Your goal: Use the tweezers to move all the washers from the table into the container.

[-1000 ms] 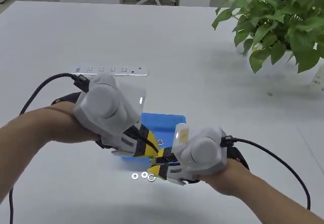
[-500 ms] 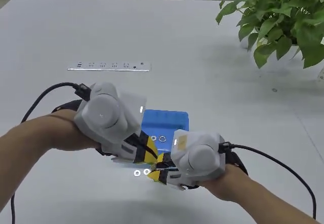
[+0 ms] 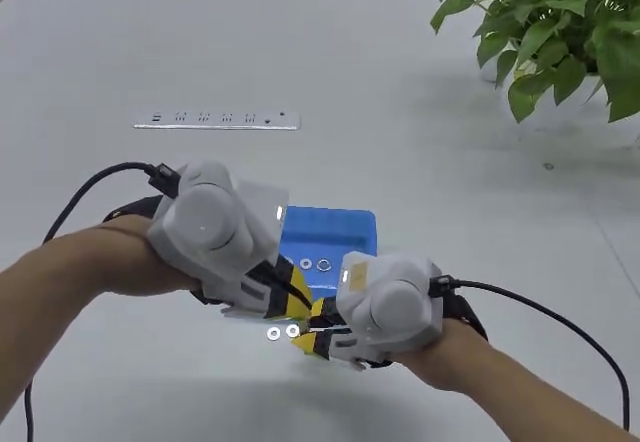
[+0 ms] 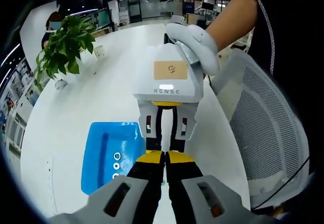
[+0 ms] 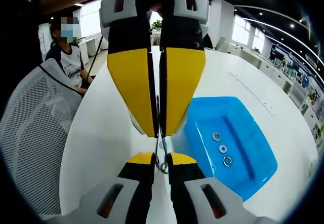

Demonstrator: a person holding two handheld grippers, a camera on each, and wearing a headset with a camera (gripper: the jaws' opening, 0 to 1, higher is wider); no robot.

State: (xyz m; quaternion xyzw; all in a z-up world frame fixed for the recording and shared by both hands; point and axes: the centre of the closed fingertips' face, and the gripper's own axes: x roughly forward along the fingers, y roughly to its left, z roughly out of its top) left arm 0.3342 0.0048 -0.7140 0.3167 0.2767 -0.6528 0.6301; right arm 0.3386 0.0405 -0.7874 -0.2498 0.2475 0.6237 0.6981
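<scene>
Left hand-held gripper (image 4: 164, 156) clenched on tweezers (image 5: 160, 149), a washer (image 5: 164, 168) at their tip, blue container (image 5: 255, 158) just beside

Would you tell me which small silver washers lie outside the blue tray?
The pair on the white table, just outside the blue tray's near edge; the others lie inside it.

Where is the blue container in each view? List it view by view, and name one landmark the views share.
Head view: the blue container sits at the centre, nearer the camera than the power strip.
Left gripper view: lower left.
Right gripper view: right of centre.
Shared landmark: the washers lying inside it.
</scene>
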